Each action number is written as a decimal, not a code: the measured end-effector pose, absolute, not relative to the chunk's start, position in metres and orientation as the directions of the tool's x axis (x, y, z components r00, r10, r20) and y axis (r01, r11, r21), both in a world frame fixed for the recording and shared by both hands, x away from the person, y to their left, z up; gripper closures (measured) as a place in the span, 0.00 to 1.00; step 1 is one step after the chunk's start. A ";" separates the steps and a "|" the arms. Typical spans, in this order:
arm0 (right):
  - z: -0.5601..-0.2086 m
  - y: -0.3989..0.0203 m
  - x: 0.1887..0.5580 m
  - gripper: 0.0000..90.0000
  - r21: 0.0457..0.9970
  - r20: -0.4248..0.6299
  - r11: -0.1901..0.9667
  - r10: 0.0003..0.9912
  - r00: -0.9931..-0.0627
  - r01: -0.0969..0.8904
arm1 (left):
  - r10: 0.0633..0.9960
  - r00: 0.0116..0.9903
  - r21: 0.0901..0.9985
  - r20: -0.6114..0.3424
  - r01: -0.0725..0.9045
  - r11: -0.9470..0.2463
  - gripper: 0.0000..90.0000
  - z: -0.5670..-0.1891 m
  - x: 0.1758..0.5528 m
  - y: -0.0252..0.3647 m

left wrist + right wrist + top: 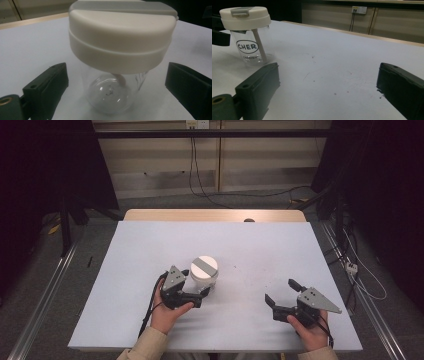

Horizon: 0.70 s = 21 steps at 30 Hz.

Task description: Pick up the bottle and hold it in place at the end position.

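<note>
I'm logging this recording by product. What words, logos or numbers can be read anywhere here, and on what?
"CHER", in an oval outline on the clear glass jar with the white lid; the logo may run on round the jar's curve.
"CHERISH", in small print just under that oval, faint and hard to be sure of.
Nothing else carries readable text.

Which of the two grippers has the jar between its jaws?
The left gripper: its open jaws stand on either side of the clear jar. The right gripper is apart, over bare table.
</note>
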State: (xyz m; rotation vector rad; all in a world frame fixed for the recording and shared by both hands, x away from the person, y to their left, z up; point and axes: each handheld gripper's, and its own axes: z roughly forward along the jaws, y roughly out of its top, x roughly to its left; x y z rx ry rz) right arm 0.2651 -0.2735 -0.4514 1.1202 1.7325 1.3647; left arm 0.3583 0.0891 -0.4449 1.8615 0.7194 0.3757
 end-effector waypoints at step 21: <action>-0.453 -0.276 0.267 0.05 0.969 0.018 0.087 0.908 -0.418 0.232 | 0.669 0.740 0.911 -0.063 0.316 -0.264 0.09 -0.452 0.374 0.069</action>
